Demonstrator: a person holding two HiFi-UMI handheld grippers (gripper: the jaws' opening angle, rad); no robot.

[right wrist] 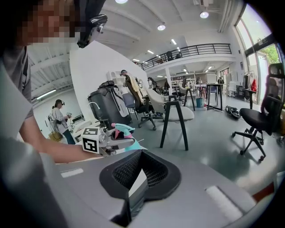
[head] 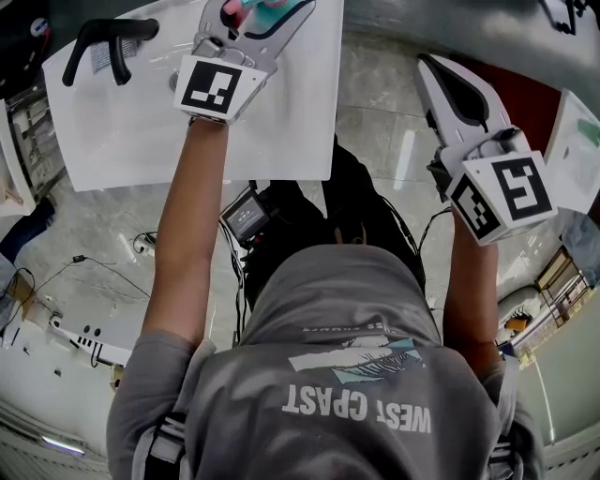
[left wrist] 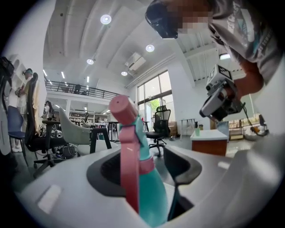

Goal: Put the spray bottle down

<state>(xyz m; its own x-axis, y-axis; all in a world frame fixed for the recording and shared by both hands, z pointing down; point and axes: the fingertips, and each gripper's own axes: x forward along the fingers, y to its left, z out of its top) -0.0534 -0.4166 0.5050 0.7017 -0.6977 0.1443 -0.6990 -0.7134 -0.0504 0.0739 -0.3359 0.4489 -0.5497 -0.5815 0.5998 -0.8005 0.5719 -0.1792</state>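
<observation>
A teal spray bottle (left wrist: 151, 196) with a pink head and trigger stands upright between the jaws of my left gripper (left wrist: 142, 156). A gap shows between its neck and the right-hand pad, so the jaws stand open around it. In the head view the left gripper (head: 255, 13) reaches over the white table (head: 141, 122), with the bottle (head: 246, 9) at the frame's top edge. My right gripper (head: 433, 67) hangs over the floor to the right of the table, shut and empty. From the right gripper view (right wrist: 141, 160) the bottle (right wrist: 119, 130) and left gripper (right wrist: 113, 142) lie off to the left.
A black handled tool (head: 108, 42) lies on the table's far left. Another white surface (head: 577, 150) is at the right edge. A small device with cables (head: 248, 214) sits on the floor below the table. A stool (right wrist: 176, 111) and office chair (right wrist: 258, 116) stand beyond.
</observation>
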